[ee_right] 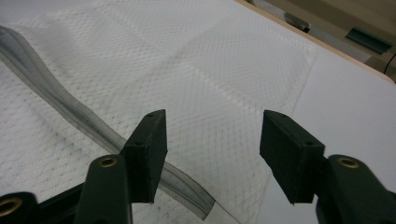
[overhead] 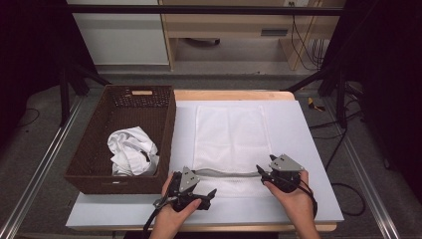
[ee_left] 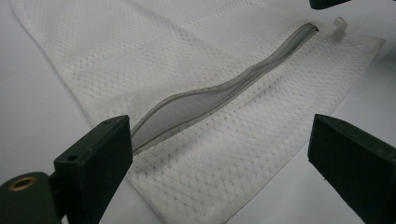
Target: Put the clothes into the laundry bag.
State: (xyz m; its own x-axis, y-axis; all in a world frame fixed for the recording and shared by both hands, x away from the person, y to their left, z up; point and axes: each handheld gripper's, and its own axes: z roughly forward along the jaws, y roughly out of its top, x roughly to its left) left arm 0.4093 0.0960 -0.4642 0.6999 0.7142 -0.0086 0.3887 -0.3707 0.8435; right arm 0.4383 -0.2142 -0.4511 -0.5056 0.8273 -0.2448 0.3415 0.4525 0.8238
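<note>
Counter: wooden counter (overhead: 234, 94) with a pale edge strip showing at the far side, covered by a smooth light grey mat (overhead: 308, 149), matte and flat.
Room: dark on both sides; metal rails run along the floor left and right; light wood furniture (overhead: 239, 25) and a white cabinet (overhead: 124, 35) stand beyond the counter; black cables lie on the grey floor to the right.
Mesh bag: white mesh laundry bag (overhead: 230, 134), rectangular, lying flat on the mat in the middle of the counter, just right of the basket; fine honeycomb weave, soft creases from folding.
Zipper: grey zipper (ee_left: 224, 91) running across the near end of the bag, slightly wavy, partly open at the left gripper's end so that a narrow slit gapes.
Basket: dark brown woven basket (overhead: 99, 144), rectangular, with cut-out handles, on the left of the counter.
Cloth: white crumpled cloth (overhead: 132, 152), bunched in the near part of the basket.
Left gripper: left gripper (overhead: 196, 191), black, held at the zipper's left end; jaws stand wide, one on either side of the bag's near corner, pressing on nothing.
Right gripper: right gripper (overhead: 263, 172), black with a grey plate, at the zipper's right end; jaws moderately apart above the mesh, nothing between them.
</note>
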